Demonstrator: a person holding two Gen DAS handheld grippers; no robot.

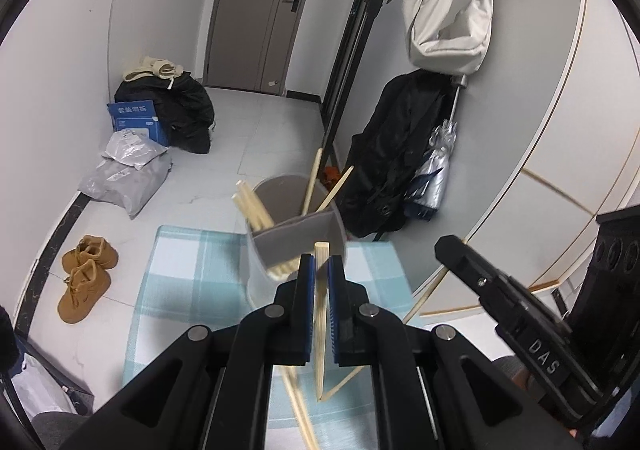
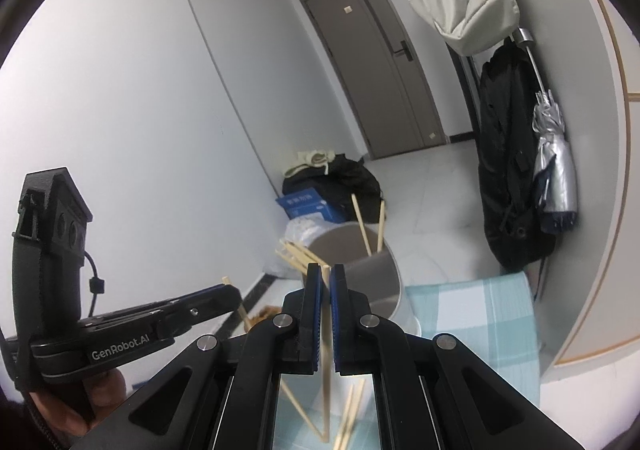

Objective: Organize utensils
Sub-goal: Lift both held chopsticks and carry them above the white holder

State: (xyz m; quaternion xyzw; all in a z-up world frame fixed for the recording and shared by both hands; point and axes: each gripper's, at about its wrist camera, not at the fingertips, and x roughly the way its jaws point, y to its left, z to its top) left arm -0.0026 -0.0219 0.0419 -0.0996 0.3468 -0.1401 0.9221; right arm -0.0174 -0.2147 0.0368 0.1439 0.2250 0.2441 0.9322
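Note:
A grey divided utensil holder (image 1: 280,246) (image 2: 384,290) stands at the far end of a teal checked cloth (image 1: 180,274) (image 2: 480,314), with several wooden chopsticks (image 1: 254,207) leaning out of it. My left gripper (image 1: 320,262) (image 2: 232,292) is shut on one chopstick (image 1: 320,330) that stands nearly upright between its blue pads, just short of the holder. My right gripper (image 2: 326,270) (image 1: 446,246) is shut on another chopstick (image 2: 327,370) (image 1: 424,300), close beside the holder. Loose chopsticks (image 1: 300,410) (image 2: 350,410) lie on the cloth below both grippers.
On the floor beyond the table are tan shoes (image 1: 84,278), grey parcels (image 1: 124,173), a blue box (image 1: 136,117) and a black bag (image 1: 184,109). A black coat (image 1: 392,153), a silver umbrella (image 1: 440,165) and a white bag (image 1: 448,29) hang by the right wall.

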